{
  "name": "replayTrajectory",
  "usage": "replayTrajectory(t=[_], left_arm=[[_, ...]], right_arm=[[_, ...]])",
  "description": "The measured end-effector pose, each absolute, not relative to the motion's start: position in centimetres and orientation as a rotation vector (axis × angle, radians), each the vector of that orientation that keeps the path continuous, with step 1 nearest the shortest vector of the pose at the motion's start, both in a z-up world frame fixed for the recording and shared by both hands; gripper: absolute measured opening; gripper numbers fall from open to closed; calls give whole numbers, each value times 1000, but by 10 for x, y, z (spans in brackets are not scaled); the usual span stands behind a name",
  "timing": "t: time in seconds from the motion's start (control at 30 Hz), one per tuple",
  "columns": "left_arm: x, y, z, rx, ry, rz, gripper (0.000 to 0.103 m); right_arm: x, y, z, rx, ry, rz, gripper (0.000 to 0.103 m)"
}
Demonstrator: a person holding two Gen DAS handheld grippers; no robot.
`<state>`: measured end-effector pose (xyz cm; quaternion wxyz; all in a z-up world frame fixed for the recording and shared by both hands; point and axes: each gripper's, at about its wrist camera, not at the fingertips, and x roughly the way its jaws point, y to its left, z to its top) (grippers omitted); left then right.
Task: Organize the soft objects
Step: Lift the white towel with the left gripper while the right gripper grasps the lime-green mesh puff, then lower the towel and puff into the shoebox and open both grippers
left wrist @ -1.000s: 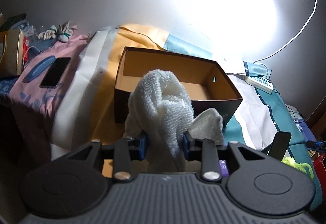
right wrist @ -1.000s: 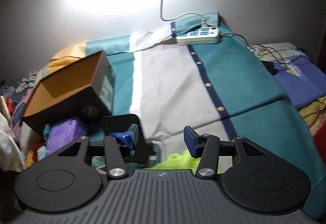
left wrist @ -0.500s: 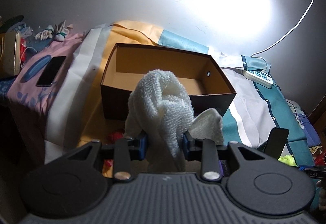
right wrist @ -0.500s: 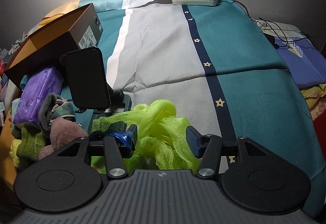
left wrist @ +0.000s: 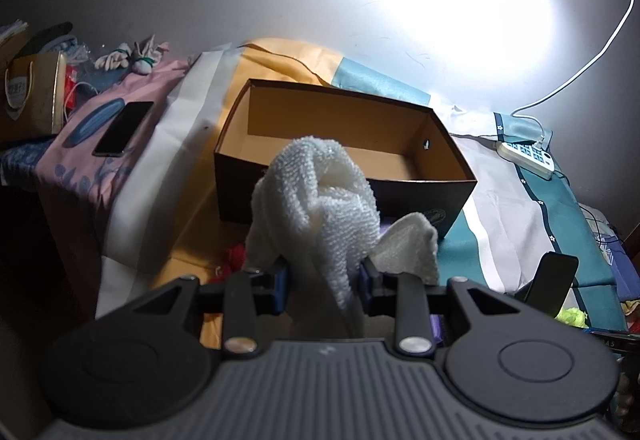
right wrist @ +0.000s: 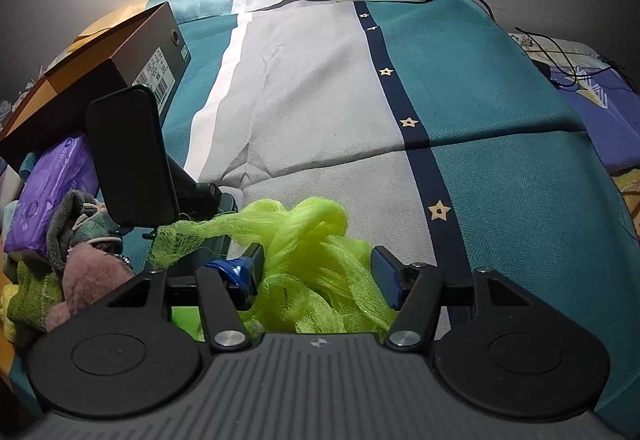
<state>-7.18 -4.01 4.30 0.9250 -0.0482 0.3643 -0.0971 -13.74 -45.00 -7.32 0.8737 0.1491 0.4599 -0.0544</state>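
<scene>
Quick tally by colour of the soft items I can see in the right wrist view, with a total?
Neon yellow-green mesh cloth: 1
Mauve plush piece: 1
Grey-green sock bundle: 1
Olive green knit piece: 1
Total: 4, though the pile at the left edge may hide more.

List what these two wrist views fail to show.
- Left wrist view: the near floor of the cardboard box is hidden by the white towel clamped in the left gripper.
- Right wrist view: the lower part of the green mesh cloth, between the opening jaws of the right gripper, is covered by the gripper body.
- Right wrist view: the box label is too small to read.
</scene>
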Motion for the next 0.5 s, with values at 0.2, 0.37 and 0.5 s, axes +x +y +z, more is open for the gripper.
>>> replayTrajectory(t=[0.2, 0.37, 0.5], left_arm=[[-61, -33, 51, -88, 715, -192, 31], [-40, -24, 68, -77, 662, -208, 31], [-20, -20, 78, -63, 634, -233, 31]], right_arm=[[-146, -466, -64, 412, 913, -118, 8], [-152, -472, -55, 499, 866, -182, 0], [-152, -475, -37, 548, 798, -217, 0]])
